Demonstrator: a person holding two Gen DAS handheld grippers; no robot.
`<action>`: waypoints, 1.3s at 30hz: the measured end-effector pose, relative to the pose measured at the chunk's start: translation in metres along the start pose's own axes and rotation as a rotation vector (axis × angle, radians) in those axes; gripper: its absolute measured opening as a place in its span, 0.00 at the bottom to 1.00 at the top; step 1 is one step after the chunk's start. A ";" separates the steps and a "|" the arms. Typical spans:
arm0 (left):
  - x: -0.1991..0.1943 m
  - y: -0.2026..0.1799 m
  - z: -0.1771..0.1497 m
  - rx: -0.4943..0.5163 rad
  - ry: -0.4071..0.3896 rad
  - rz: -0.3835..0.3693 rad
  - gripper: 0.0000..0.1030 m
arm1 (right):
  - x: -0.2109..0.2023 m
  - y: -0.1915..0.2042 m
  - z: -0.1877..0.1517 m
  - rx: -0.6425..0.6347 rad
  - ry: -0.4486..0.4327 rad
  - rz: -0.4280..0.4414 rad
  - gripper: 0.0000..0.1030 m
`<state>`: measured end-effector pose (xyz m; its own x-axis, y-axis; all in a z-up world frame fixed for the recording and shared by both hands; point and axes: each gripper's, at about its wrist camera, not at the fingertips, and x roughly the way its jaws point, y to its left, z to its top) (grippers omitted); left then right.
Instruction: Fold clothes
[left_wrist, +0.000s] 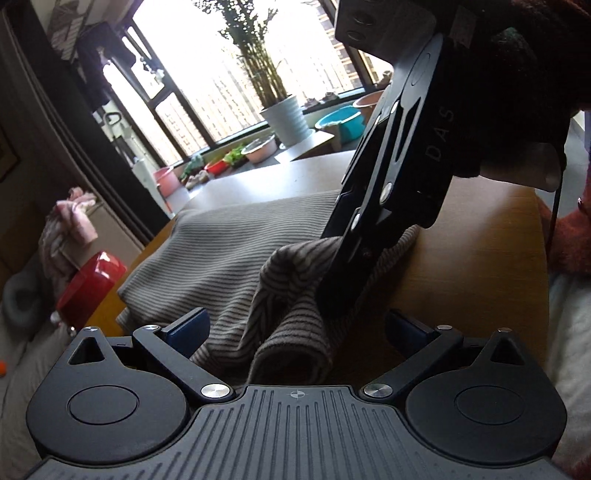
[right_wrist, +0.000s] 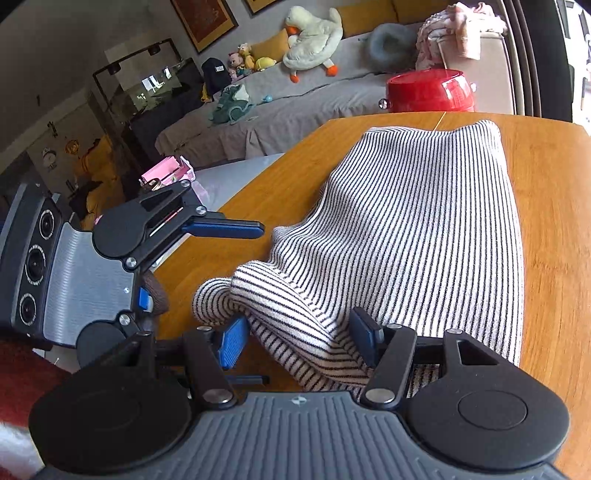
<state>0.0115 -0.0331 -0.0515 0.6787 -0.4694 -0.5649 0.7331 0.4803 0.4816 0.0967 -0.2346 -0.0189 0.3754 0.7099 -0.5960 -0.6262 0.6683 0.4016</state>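
A striped garment (right_wrist: 413, 229) lies on the wooden table (right_wrist: 546, 192), stretching from the near edge toward the far edge, where a red container (right_wrist: 430, 90) stands just beyond it. The right gripper (right_wrist: 299, 338) has its fingers spread, with a raised fold of the garment's near end between the blue pads (right_wrist: 232, 341), which do not visibly pinch it. The left gripper (left_wrist: 295, 326) is also released, its fingers wide apart over the bunched near hem of the garment (left_wrist: 236, 243).

In the left wrist view the right gripper's dark body (left_wrist: 388, 192) slants down onto the cloth and blocks the table's right side. Only this view shows a window (left_wrist: 229, 74), a white plant pot (left_wrist: 286, 118) and basins on the sill. Only the right wrist view shows a sofa (right_wrist: 295, 107) with a plush duck (right_wrist: 314, 33).
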 end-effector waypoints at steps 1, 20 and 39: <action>0.002 -0.004 0.001 0.026 -0.014 0.008 1.00 | 0.000 0.000 0.001 0.002 0.003 0.003 0.58; 0.025 0.085 -0.037 -0.685 -0.057 -0.332 0.61 | 0.002 0.075 -0.052 -0.831 -0.073 -0.537 0.74; 0.031 0.153 -0.025 -0.853 -0.093 -0.291 0.57 | -0.094 0.128 -0.006 -0.747 0.049 -0.459 0.26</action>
<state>0.1430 0.0447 -0.0122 0.4994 -0.6984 -0.5127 0.6187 0.7017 -0.3532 -0.0226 -0.2175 0.0847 0.6805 0.3849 -0.6235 -0.7109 0.5530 -0.4346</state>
